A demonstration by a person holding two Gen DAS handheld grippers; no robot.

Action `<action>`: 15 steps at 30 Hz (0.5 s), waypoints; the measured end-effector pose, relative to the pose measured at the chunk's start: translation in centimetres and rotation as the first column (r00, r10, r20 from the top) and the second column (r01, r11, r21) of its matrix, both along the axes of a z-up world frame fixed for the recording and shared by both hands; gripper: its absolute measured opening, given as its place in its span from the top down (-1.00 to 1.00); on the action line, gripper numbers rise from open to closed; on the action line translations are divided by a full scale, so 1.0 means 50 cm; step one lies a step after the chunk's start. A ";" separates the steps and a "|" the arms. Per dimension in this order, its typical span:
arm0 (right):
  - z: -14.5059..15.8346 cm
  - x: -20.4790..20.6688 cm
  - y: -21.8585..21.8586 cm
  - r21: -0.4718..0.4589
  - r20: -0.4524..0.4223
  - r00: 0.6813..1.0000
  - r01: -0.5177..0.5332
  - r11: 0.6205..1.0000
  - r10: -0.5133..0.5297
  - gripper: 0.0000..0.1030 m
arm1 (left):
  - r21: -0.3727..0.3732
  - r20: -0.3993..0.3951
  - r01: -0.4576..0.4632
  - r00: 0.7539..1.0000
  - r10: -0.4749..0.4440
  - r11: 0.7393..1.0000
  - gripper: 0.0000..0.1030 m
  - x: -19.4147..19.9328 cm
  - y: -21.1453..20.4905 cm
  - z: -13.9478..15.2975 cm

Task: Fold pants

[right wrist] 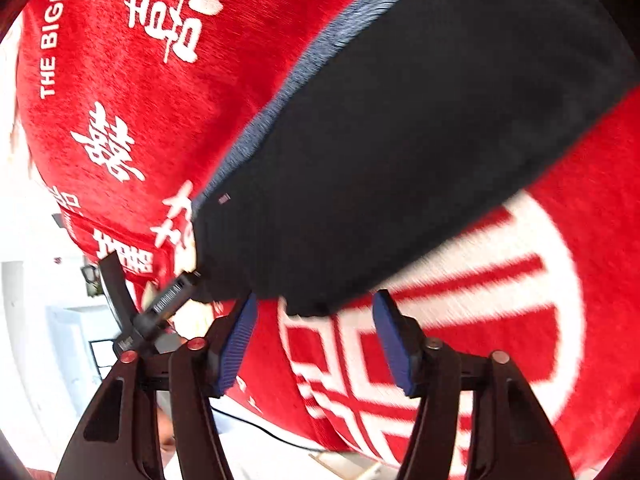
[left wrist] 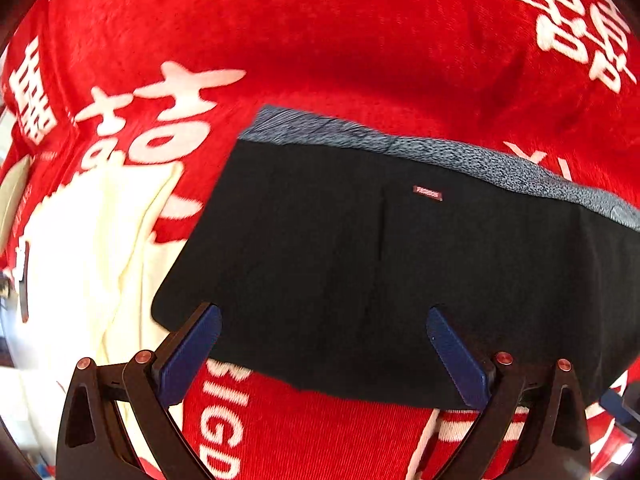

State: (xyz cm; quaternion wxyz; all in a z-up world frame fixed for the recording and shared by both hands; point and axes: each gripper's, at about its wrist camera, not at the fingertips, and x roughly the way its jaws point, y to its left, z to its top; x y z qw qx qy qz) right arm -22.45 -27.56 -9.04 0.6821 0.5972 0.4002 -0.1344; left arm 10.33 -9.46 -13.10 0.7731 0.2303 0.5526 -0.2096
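A red blanket (left wrist: 360,40) with white characters covers the whole surface. On it lie the black pants (left wrist: 380,260), folded into a flat rectangle, with a grey waistband (left wrist: 460,156) along the far edge. Just beside them on the left is a cream cloth (left wrist: 88,260). The left gripper (left wrist: 324,316) hangs over the near edge of the pants, jaws wide apart and holding nothing. The right gripper (right wrist: 316,304) is about half open near one corner of the pants, also empty.
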 end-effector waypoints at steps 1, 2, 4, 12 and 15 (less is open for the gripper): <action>-0.008 0.013 -0.002 0.011 0.013 1.000 0.009 1.000 -0.009 -0.08 | 0.008 0.003 0.007 1.000 -0.007 1.000 -1.00 -0.001 -0.005 -0.008; -0.013 0.021 -0.002 0.021 0.017 1.000 0.015 1.000 -0.016 -0.06 | 0.022 0.002 0.014 1.000 -0.014 1.000 -1.00 -0.002 -0.008 -0.017; -0.032 0.039 0.000 0.037 -0.028 1.000 0.014 0.999 -0.013 0.67 | 0.078 -0.001 0.043 0.999 -0.043 0.996 -1.00 -0.009 -0.014 -0.044; -0.005 0.006 0.023 -0.003 -0.107 0.994 0.005 1.000 -0.006 0.95 | 0.080 0.022 0.123 0.992 -0.125 0.989 -1.00 -0.022 -0.003 -0.050; -0.044 -0.017 0.030 0.007 -0.204 0.979 -0.021 1.000 0.022 1.00 | 0.106 0.017 0.117 0.993 -0.119 0.987 -1.00 -0.025 -0.010 -0.039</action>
